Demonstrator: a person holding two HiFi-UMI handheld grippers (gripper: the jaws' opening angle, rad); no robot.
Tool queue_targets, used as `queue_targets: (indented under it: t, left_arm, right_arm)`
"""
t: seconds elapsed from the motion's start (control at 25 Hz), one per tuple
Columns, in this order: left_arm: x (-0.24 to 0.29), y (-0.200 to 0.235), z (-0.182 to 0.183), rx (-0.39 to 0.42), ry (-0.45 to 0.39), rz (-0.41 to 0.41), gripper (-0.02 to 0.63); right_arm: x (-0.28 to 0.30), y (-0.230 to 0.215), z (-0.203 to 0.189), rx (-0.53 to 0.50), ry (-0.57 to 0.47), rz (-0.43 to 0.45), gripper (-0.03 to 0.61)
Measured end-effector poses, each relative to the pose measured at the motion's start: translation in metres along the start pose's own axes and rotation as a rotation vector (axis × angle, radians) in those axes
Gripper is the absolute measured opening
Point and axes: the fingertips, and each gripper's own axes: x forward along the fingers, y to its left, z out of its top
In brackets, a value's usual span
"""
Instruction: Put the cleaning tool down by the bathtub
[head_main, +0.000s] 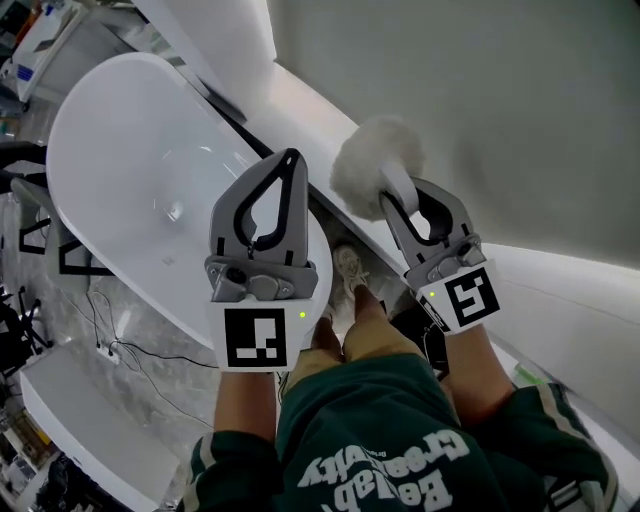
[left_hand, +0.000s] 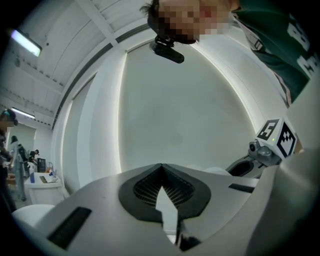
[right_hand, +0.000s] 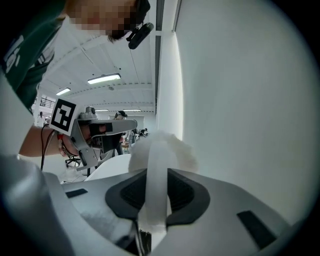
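We clamp cleaning tool (head_main: 372, 162) in right gripper (head_main: 393, 197) | fluffy white head, flat white handle, beside bathtub (head_main: 110, 150) | left gripper (head_main: 291, 156) closed, empty

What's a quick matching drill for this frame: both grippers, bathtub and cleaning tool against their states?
Things:
1 left gripper
2 right gripper
3 bathtub
4 cleaning tool

States:
A fluffy head, held between jaws
B shut, nothing between the jaws
C white, at the left in the head view
D shut on something

Pairs: 1-B, 2-D, 3-C, 4-A
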Motion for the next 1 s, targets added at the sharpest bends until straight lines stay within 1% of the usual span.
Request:
queue_targets:
  t: [0.12, 0.2, 0.32, 0.44, 0.72, 1.0]
  left_arm:
    - [0.012, 0.006, -0.02, -0.006, 0.027, 0.015, 0.002]
    - [0.016, 0.011, -0.027, -0.007, 0.034, 0.032, 0.002]
    - [0.023, 0.016, -0.037, 0.014, 0.045, 0.052, 0.002]
    - [0.025, 0.014, -0.038, 0.024, 0.056, 0.053, 0.002]
    - [0.014, 0.015, -0.035, -0.017, 0.074, 0.09, 0.002]
    - [0.022, 0.029, -0.058, -0.03, 0.097, 0.116, 0.002]
  right_arm:
    - [0.027, -0.01, -0.02, 0.004, 0.017, 0.031, 0.092]
    - [0.041, -0.013, -0.029, 0.001, 0.029, 0.051, 0.092]
    - [0.063, -0.017, -0.047, 0.0, 0.069, 0.079, 0.092]
    - [0.072, -0.018, -0.059, 0.009, 0.116, 0.091, 0.092]
    - [0.081, -0.017, -0.075, 0.009, 0.175, 0.134, 0.092]
    - [0.117, -0.022, -0.113, 0.007, 0.252, 0.17, 0.092]
